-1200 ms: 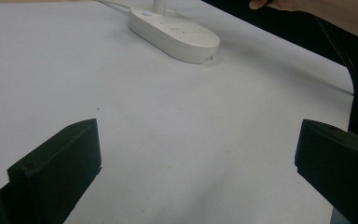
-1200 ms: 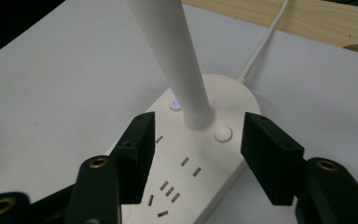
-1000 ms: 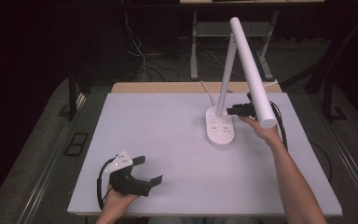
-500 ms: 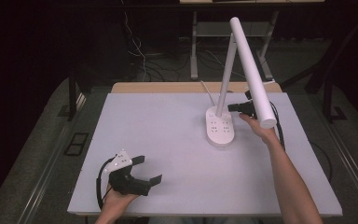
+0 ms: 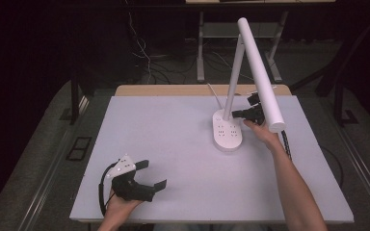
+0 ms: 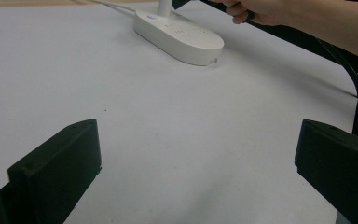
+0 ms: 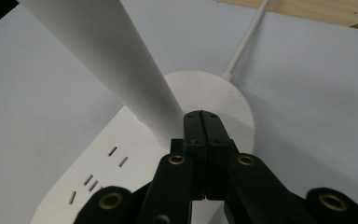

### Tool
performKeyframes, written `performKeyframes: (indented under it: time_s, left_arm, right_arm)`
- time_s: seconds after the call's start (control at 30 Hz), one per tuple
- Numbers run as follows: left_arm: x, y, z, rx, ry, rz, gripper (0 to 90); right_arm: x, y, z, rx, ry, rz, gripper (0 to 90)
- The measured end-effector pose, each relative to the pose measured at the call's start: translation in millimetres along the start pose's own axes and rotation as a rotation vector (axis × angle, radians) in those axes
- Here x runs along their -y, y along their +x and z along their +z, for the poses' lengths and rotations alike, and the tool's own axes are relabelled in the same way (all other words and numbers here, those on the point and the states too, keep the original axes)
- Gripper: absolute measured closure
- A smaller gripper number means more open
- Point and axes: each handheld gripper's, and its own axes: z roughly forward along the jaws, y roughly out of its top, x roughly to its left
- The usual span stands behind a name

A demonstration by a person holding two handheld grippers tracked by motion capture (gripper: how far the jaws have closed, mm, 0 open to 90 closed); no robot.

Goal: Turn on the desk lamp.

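Observation:
A white desk lamp stands at the back right of the table, with its oval base (image 5: 228,132) carrying several socket slots. Its stem (image 5: 234,72) rises to a long bar head (image 5: 262,77) that slopes down toward me. My right gripper (image 5: 234,114) is shut, and its tips touch the foot of the stem just above the base. In the right gripper view the jaws (image 7: 205,119) are pressed together with nothing between them, against the stem (image 7: 116,56). My left gripper (image 5: 154,173) rests open at the near left of the table. Its jaws (image 6: 196,154) are spread wide over bare table.
The lamp's white cord (image 5: 215,95) runs off the back edge of the white table (image 5: 164,125). The right gripper's black cable (image 5: 285,144) trails along the forearm. A wooden strip (image 5: 173,90) borders the table's back edge, and the floor around it is dark.

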Motion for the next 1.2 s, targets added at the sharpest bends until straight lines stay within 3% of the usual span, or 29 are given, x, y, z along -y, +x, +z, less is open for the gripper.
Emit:
performKeyframes:
  time_s: [0.23, 0.83, 1.03, 1.1, 1.2]
  left_arm:
    - [0.1, 0.6, -0.7, -0.001, -0.001, -0.002, 0.0]
    - [0.2, -0.4, 0.0, 0.001, 0.008, 0.004, 0.0]
    - [0.5, -0.8, 0.7, 0.002, 0.011, 0.006, 0.0]
    - [0.4, -1.0, 0.4, 0.002, 0.013, 0.008, 0.0]
    - [0.4, -1.0, 0.0, 0.001, 0.011, 0.007, 0.0]
  right_arm:
    - [1.7, -1.5, 5.6, 0.004, 0.008, -0.005, 89.7]
    - [7.0, -5.7, 6.8, 0.016, -0.027, 0.05, 90.0]
    - [6.7, 1.2, 10.7, 0.045, -0.035, 0.058, 90.0]
    - [6.5, 3.4, 13.1, 0.024, -0.03, 0.052, 90.0]
    - [6.1, 7.6, 14.6, 0.049, -0.028, 0.045, 90.0]
